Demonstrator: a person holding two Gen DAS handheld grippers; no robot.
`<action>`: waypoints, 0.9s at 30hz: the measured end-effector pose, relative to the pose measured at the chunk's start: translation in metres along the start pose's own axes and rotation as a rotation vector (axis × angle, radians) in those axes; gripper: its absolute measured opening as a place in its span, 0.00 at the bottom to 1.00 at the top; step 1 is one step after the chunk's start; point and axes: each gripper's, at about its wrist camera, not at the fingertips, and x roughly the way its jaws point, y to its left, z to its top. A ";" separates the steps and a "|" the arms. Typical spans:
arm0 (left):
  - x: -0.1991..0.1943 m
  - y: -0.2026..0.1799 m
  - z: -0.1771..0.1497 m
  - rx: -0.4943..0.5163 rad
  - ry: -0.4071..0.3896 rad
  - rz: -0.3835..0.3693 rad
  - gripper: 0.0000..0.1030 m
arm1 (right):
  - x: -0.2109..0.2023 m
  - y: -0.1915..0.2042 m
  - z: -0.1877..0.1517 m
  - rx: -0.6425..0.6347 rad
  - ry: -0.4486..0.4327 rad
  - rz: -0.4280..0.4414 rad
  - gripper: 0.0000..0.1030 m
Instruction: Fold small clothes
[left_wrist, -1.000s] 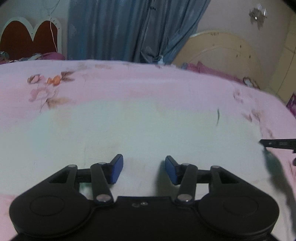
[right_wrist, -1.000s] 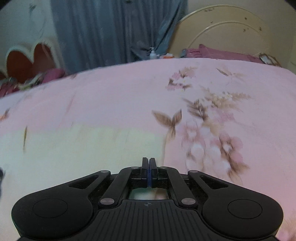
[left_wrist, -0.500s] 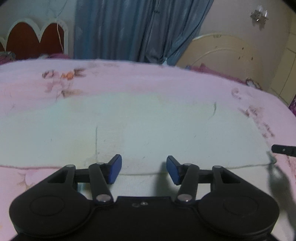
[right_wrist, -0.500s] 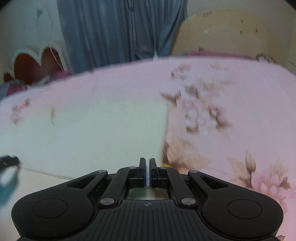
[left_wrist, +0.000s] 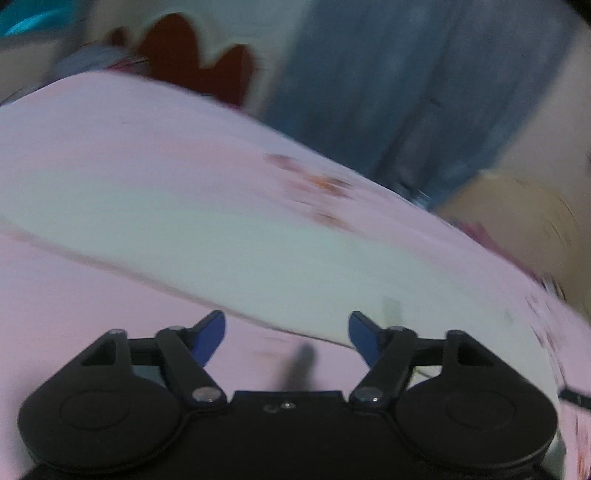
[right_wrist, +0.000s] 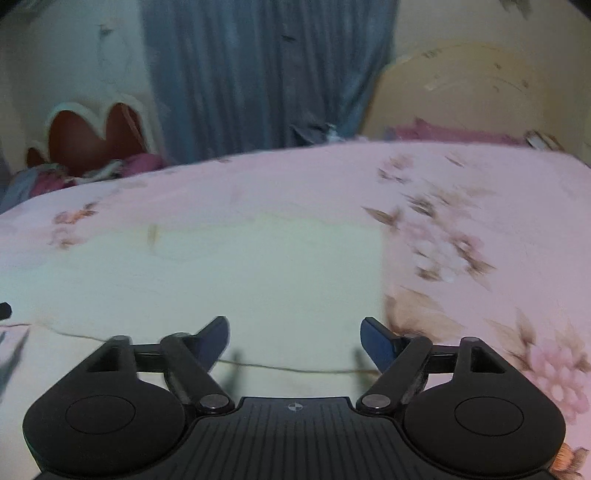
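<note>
lying flat on the pink floral bedsheet (right_wrist: 480, 177), pale cream folded cloth (right_wrist: 258, 273) sits ahead of both tongs; left gripper (left_wrist: 287, 332) and right gripper (right_wrist: 294, 338) opening, nothing between them.

Motion blur smears the cloth (left_wrist: 229, 236) and curtain (left_wrist: 424, 92) beyond detail

Pink bedspread (right_wrist: 461, 177), floral print, covering the bed. Blue curtain (right_wrist: 258, 74) hanging behind the far edge. Cream headboard (right_wrist: 461, 92), rounded, right of the curtain. Red panel (right_wrist: 92, 136), scalloped with a white border, left of the curtain. Magenta bedding (right_wrist: 443, 133) bunched at the foot of the headboard. Pale wall (right_wrist: 74, 55) behind. Left view tilted and blurred: bedspread (left_wrist: 92, 147), curtain (left_wrist: 406, 92), panel (left_wrist: 192, 55).
</note>
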 end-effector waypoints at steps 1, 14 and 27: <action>-0.003 0.020 0.005 -0.050 -0.007 0.020 0.58 | 0.004 0.006 0.002 -0.007 0.005 0.016 0.65; -0.010 0.194 0.044 -0.501 -0.201 0.080 0.33 | 0.047 0.067 0.010 0.000 0.073 0.048 0.33; 0.005 0.115 0.065 -0.299 -0.191 -0.066 0.03 | 0.046 0.054 0.014 0.071 0.054 0.018 0.33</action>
